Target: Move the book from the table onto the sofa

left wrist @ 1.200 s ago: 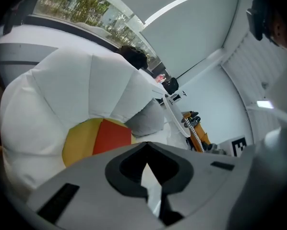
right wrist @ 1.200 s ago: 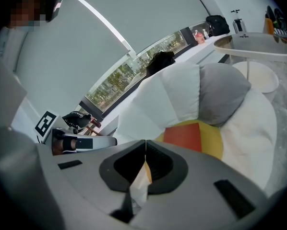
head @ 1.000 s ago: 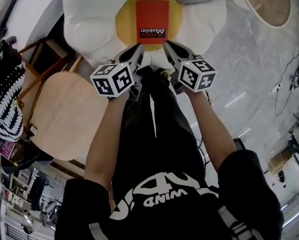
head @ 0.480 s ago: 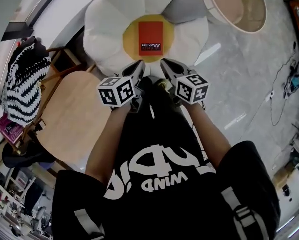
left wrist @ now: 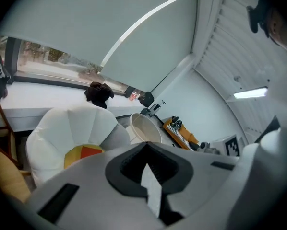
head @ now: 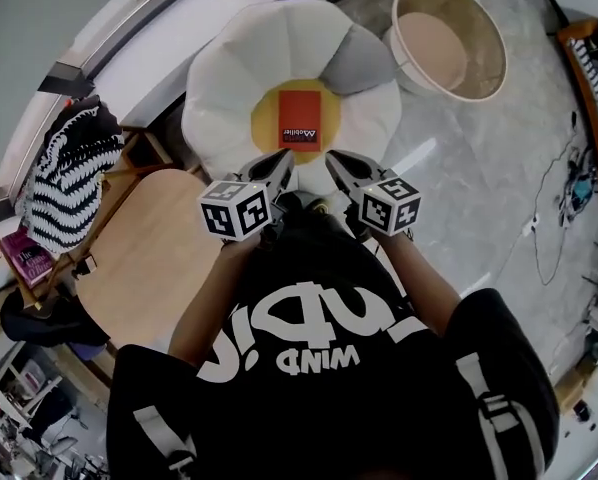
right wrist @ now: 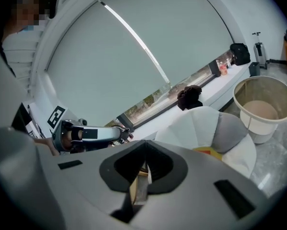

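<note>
The pale marbled floor (head: pixel 459 168) spreads wide to the right of the fingers – open, bare ground. Straight ahead of both tips lies the white flower-shaped sofa (head: pixel 229 78), its near edge just beyond them. The round wooden table (head: pixel 139 258) sits left of and behind the left gripper (head: pixel 282 163), its rim near that arm. A round tub (head: pixel 449 43) stands ahead and right, well apart from the right gripper (head: pixel 335 161). The red book (head: pixel 300 120) lies flat on the sofa's yellow centre – just ahead, between the tips. Both grippers are clenched on nothing.
</note>
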A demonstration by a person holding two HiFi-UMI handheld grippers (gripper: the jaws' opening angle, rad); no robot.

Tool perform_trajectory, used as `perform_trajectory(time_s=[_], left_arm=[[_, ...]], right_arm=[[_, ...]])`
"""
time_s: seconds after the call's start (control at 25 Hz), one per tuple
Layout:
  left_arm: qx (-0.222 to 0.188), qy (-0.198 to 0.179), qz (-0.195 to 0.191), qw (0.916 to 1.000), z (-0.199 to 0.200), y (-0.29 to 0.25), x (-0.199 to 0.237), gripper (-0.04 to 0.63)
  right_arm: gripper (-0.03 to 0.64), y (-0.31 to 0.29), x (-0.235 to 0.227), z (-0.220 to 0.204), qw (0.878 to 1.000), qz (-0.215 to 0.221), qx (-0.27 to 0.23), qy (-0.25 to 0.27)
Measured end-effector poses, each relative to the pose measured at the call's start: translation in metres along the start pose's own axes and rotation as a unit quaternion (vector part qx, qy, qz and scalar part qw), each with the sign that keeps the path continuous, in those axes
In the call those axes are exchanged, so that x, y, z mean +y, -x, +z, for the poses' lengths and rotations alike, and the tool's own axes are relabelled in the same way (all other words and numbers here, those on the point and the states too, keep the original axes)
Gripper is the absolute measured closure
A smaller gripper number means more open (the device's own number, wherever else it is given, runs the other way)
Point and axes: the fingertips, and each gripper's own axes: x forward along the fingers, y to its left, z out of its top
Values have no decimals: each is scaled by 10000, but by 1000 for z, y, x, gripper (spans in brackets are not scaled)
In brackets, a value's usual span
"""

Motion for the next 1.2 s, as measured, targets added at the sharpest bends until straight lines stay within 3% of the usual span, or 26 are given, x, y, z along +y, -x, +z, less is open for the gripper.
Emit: perform_trajectory(time_s=[0.28,0.48,0.8,1.2], left_arm=[[-274,-605,-265,9974,35,24,-37,587],[-494,-1212,-474,9903,54,38,-67,587],[-1010,-2332,-691,9647,68,48,-103,588],[-1581,-3109,-838,9334,74,63,-124,588]], right_arm=[[615,23,35,51,9965,310,-511,591],[615,48,57,79,9902,454,-924,946],[615,82,87,99,9672,537,-1591,1904],[615,105,94,108,9519,625,-2108,2135]])
